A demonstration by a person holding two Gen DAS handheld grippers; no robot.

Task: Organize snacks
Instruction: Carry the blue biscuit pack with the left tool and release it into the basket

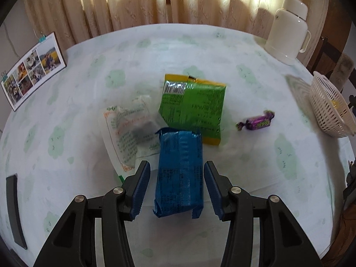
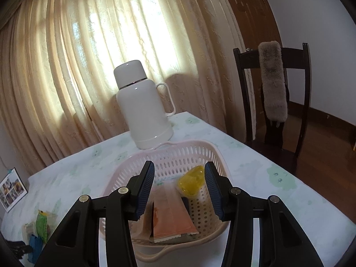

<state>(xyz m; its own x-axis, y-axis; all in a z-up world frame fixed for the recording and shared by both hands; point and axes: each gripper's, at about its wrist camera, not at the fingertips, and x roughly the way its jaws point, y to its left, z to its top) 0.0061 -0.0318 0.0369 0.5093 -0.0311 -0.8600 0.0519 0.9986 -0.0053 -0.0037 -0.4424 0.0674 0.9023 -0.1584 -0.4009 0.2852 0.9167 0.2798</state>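
In the left wrist view my left gripper (image 1: 176,166) is open, its blue pads on either side of a blue snack packet (image 1: 180,173) lying on the table, not touching it. Behind it lie a green snack bag (image 1: 193,109), a white and orange sachet (image 1: 126,131) and a purple wrapped candy (image 1: 255,121). The pink perforated basket (image 1: 329,109) stands at the right edge. In the right wrist view my right gripper (image 2: 179,173) is open and empty above the basket (image 2: 204,209), which holds an orange packet (image 2: 171,218) and a yellow wrapped sweet (image 2: 191,180).
A white thermos jug (image 2: 143,106) stands behind the basket near the curtain. A photo board (image 1: 31,70) leans at the table's far left. A dark flat object (image 1: 15,209) lies at the left edge. A dark wooden chair (image 2: 273,102) stands beside the table on the right.
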